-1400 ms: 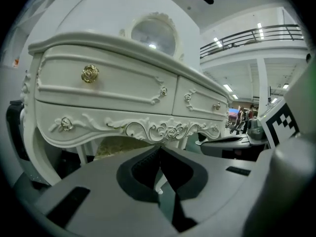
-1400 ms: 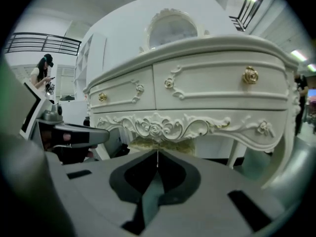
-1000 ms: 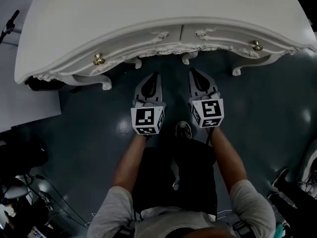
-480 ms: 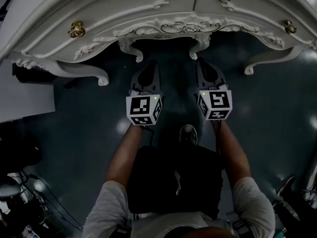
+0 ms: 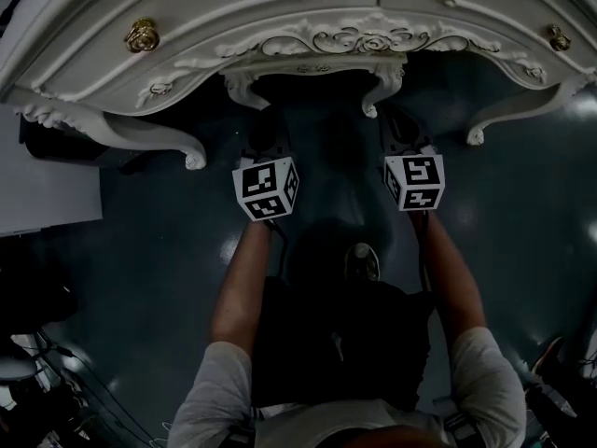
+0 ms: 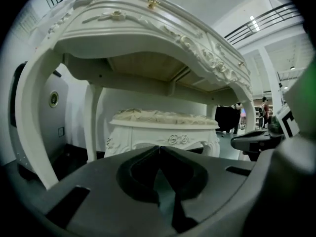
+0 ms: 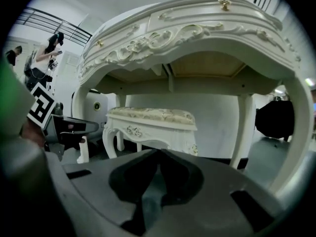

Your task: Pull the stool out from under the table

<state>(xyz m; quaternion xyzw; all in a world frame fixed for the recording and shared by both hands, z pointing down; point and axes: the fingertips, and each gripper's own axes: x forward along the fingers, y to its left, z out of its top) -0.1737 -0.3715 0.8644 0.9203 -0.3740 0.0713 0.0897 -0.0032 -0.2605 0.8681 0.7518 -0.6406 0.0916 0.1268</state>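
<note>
Left gripper: jaws closed together, nothing between them | right gripper: also closed, empty | stool: I see it standing under the desk, between its legs, well apart from both grippers | both grippers are low, in front of the desk's front edge.
</note>
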